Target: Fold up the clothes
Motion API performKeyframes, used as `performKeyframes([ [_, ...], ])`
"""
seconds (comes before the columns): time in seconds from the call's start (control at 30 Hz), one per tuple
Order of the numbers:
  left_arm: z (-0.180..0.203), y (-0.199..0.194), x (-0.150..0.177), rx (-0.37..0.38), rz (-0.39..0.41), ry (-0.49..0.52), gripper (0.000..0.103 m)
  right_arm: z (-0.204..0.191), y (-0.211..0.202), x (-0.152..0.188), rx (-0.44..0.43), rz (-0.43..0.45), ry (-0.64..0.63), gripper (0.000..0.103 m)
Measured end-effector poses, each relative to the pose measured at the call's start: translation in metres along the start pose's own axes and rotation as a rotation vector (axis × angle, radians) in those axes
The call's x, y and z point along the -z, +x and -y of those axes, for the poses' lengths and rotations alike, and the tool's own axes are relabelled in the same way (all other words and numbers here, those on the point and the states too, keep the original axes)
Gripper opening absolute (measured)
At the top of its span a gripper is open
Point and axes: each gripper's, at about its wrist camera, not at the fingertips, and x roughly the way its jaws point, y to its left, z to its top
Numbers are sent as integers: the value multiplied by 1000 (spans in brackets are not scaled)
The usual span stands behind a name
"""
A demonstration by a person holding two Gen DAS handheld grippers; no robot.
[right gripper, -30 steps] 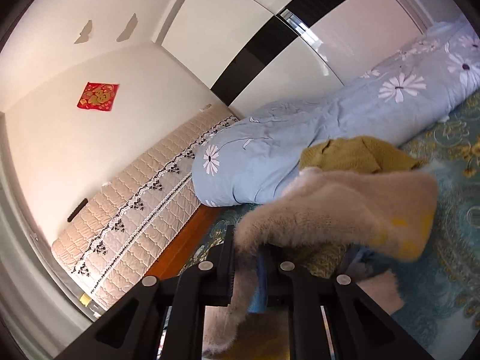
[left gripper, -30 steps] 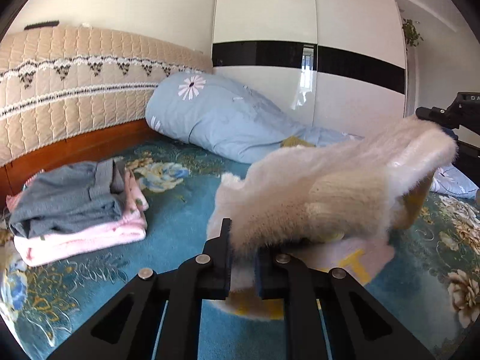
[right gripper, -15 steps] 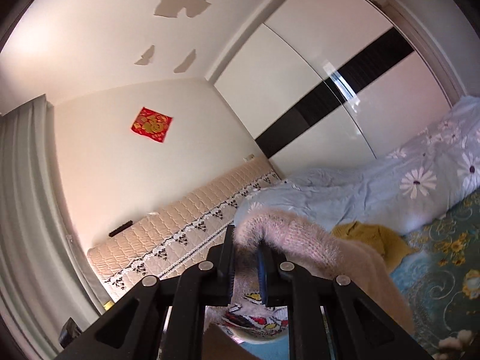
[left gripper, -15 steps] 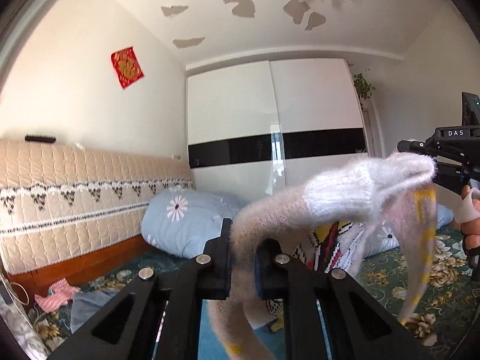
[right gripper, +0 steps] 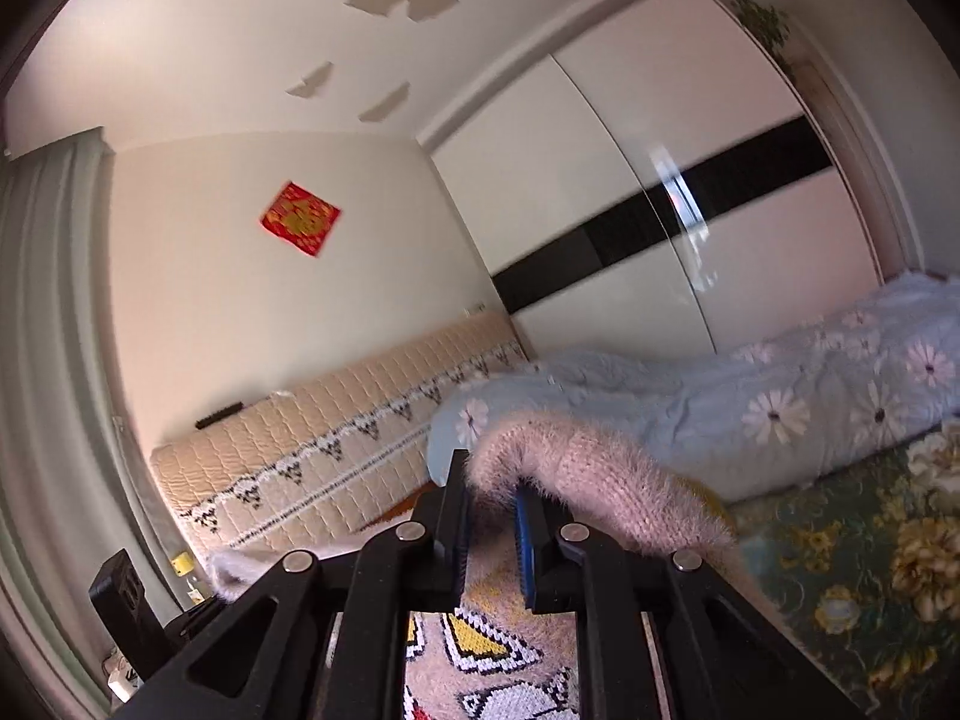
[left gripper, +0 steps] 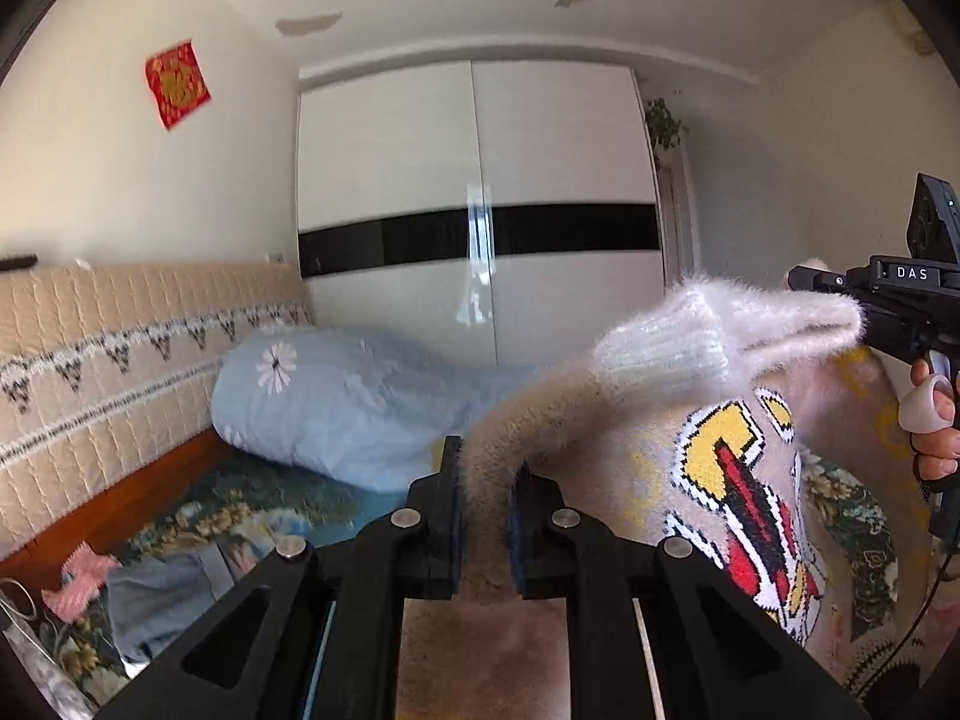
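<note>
The fuzzy cream sweater, knitted with a yellow, red and black graphic, hangs in the air across the lower right of the left wrist view, lifted clear of the floral bedspread below. It is held at two separate points along its upper edge, apparently so that the body can drop open under its own weight and be spread flat before any fold is made; the task looks to be at the shake-out stage rather than the folding itself.

At bottom centre of the left wrist view, the left gripper is pressed together on a bunched fuzzy part of the sweater, which rises from between its fingers toward the upper right. The right gripper likewise pinches fuzzy fabric at bottom centre of its own view, the knit draping off to the lower right while the graphic panel shows beneath the fingers. In the left view the right tool appears at the right edge, held by the person's hand, level with the sweater's highest point.

Both tools point forward and slightly upward, toward the white wardrobe. A light blue floral duvet lies bundled behind the sweater, and folded clothes sit at the lower left.
</note>
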Motion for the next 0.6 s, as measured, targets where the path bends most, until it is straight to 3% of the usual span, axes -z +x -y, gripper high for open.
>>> performKeyframes([
  [0.1, -2, 55, 38, 18, -143, -30, 12, 61, 51, 42, 66, -138, 138, 14],
  [0.23, -5, 128, 88, 42, -333, -69, 12, 115, 104, 93, 132, -251, 228, 14],
  [0.37, -10, 165, 117, 31, -422, -98, 13, 157, 147, 125, 147, -310, 299, 14],
  [0.6, 2, 181, 129, -13, -443, -18, 17, 204, 190, 147, 142, -347, 344, 16],
])
